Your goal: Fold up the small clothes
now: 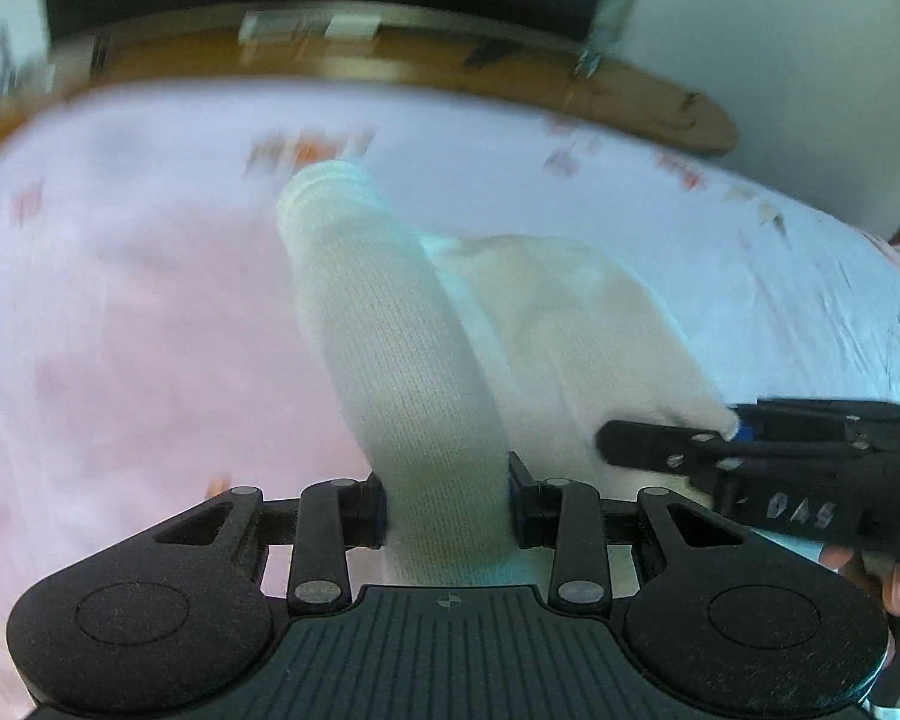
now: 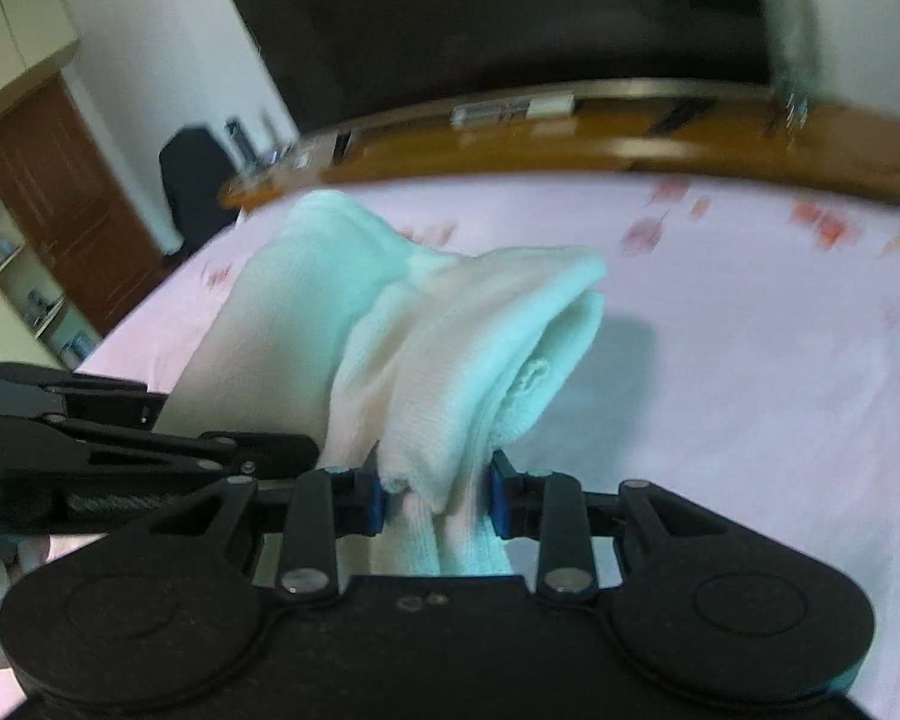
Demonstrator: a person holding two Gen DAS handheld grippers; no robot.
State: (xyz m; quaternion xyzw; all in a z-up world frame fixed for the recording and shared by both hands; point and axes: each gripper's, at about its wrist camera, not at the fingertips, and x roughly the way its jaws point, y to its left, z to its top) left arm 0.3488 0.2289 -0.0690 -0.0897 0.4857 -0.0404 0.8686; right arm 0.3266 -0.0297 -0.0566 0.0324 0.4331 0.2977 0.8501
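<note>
White knitted sock fabric (image 1: pixel 390 330) hangs above a pink sheet, held by both grippers. My left gripper (image 1: pixel 447 510) is shut on a long ribbed tube of it that stretches away to a rounded end (image 1: pixel 324 186). A wider bunched part (image 1: pixel 570 312) runs right to my right gripper (image 1: pixel 720 426), which grips its corner. In the right wrist view my right gripper (image 2: pixel 435 498) is shut on the bunched sock (image 2: pixel 480 330), whose open cuff (image 2: pixel 534 378) faces right. My left gripper (image 2: pixel 222 444) reaches in from the left beside the fabric. Motion blurs both views.
The pink flower-print bedsheet (image 2: pixel 750 390) fills the ground below. A wooden board (image 2: pixel 630 138) runs along its far edge, with a dark screen (image 2: pixel 480 18) on the wall behind. A brown door (image 2: pixel 60 198), a black chair (image 2: pixel 192 186) and shelves stand at the left.
</note>
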